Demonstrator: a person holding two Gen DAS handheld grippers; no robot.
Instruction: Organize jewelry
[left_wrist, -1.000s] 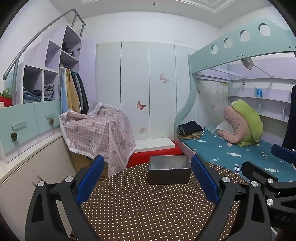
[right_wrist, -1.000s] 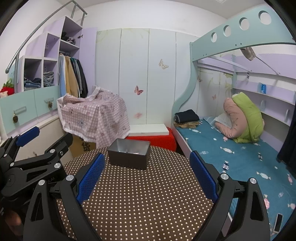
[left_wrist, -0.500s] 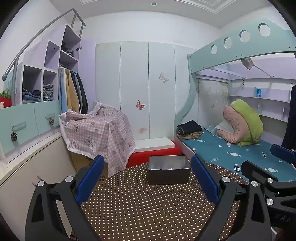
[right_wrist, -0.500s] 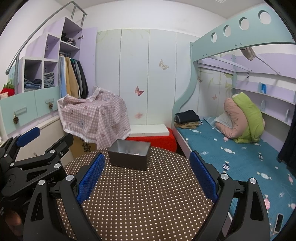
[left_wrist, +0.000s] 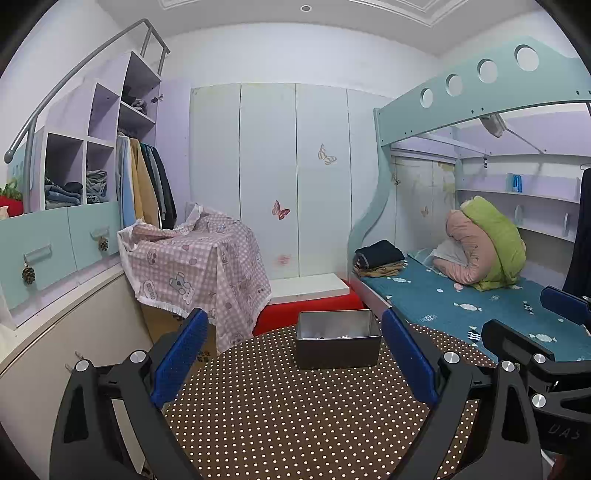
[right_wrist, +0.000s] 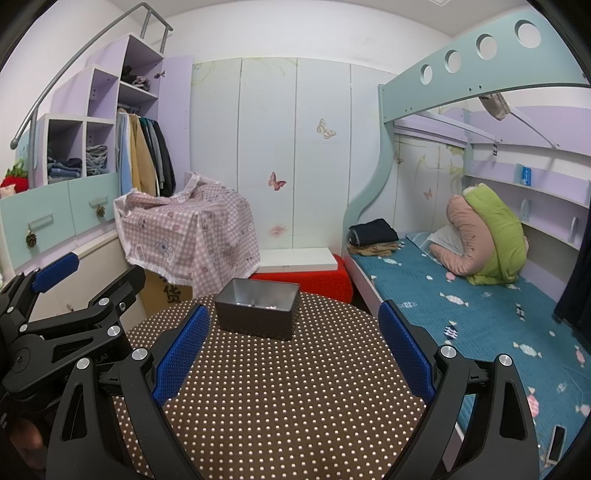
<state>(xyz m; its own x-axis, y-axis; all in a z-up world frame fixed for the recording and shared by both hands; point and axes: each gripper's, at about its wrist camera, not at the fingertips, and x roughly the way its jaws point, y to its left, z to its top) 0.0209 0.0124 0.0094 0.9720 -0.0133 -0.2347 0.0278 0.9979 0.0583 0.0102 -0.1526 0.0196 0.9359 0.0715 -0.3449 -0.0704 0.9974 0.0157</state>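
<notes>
White wardrobe (left_wrist: 269, 177) with butterfly stickers, teal bunk bed (left_wrist: 480, 306), lilac stepped shelves (left_wrist: 96, 147), checked cloth-draped box (left_wrist: 195, 266).

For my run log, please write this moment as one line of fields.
left gripper: open, empty | right gripper: open, empty | metal box: on dotted table, small items inside | contact: none

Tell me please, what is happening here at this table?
A person holds two grippers above a round table with a dotted brown cloth. The left gripper and the right gripper both have their jaws wide open and hold nothing. A dark metal box stands open at the far side of the table, with a few small pieces inside, too small to identify. Nothing is being touched yet.
</notes>
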